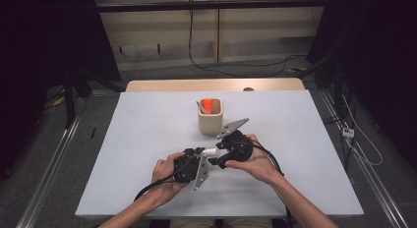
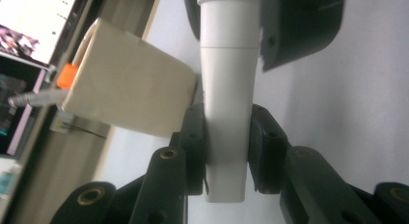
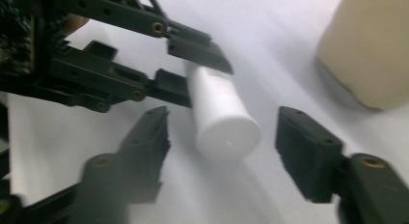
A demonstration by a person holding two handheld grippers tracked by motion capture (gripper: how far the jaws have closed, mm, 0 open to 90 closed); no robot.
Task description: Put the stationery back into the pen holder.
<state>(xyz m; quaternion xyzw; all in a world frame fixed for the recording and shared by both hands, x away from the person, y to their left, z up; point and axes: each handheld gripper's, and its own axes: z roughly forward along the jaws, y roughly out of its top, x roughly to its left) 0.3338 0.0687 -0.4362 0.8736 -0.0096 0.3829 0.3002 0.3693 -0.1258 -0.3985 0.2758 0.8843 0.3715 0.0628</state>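
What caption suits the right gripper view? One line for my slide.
Left tongs clamp a white tube while right tongs stand open around its cap.

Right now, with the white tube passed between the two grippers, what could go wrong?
1. The left gripper clamps the white tube only near one end, so the long free end could pivot or slip.
2. The right gripper stands open around the tube's capped end without pressing; if the left lets go, the tube would likely drop to the table.
3. The beige holder stands close by; a swing could knock it.
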